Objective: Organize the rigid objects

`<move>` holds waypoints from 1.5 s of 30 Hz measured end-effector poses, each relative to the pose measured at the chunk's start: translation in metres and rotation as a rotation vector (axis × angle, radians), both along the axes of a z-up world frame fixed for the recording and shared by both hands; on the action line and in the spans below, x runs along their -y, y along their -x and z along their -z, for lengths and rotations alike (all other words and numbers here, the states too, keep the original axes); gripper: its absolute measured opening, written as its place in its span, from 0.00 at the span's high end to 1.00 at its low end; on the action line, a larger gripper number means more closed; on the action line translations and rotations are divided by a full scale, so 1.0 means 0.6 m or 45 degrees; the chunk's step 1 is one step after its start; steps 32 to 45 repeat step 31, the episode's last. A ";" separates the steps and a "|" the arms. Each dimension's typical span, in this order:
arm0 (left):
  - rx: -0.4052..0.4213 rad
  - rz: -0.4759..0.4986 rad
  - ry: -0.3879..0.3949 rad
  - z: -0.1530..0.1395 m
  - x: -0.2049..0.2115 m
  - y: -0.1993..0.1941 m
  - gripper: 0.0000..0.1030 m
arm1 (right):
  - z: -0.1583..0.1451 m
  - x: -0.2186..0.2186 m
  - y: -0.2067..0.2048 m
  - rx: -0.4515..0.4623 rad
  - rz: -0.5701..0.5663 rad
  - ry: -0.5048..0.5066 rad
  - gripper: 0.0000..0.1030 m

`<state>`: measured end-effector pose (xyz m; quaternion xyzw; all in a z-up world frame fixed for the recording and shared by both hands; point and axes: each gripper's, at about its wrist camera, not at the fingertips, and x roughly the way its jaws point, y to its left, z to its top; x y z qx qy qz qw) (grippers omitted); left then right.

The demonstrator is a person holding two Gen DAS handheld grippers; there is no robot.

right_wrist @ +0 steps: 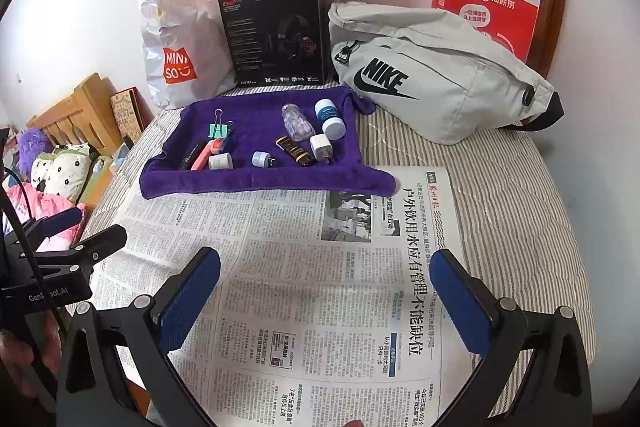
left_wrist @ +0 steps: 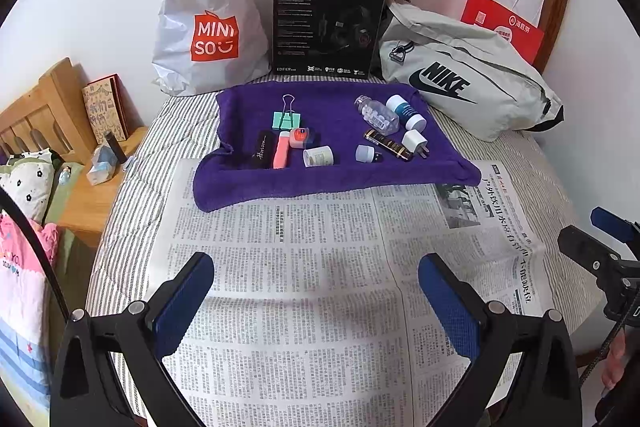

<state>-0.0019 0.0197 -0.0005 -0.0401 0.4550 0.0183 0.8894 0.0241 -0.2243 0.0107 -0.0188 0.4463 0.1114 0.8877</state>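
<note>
Purple towel (left_wrist: 332, 167) lies beyond both open tools.

A fuzzy purple cloth towel (left_wrist: 344, 175) lies on matt printed newspaper (left_wrist: 320, 287); the glossy clear plastic bottle (left_wrist: 378, 115) shines.

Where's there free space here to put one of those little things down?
The newspaper is bare from the purple towel down to both open claws. The towel's middle strip is free; its left and right clusters are crowded.
</note>
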 end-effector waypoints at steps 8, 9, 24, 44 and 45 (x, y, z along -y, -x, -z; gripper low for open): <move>0.005 0.002 0.000 -0.004 -0.002 0.000 0.00 | 0.001 -0.001 -0.001 0.002 0.001 0.007 0.00; 0.005 0.002 -0.001 -0.004 -0.003 0.000 0.00 | 0.001 -0.001 -0.002 0.001 0.001 0.009 0.00; 0.010 0.004 -0.005 -0.006 -0.004 -0.002 0.00 | 0.001 0.005 -0.005 0.004 0.002 0.020 0.00; 0.018 0.009 -0.010 -0.007 -0.007 -0.006 0.00 | 0.001 0.006 -0.006 0.004 -0.003 0.024 0.00; 0.018 0.009 -0.010 -0.007 -0.007 -0.006 0.00 | 0.001 0.006 -0.006 0.004 -0.003 0.024 0.00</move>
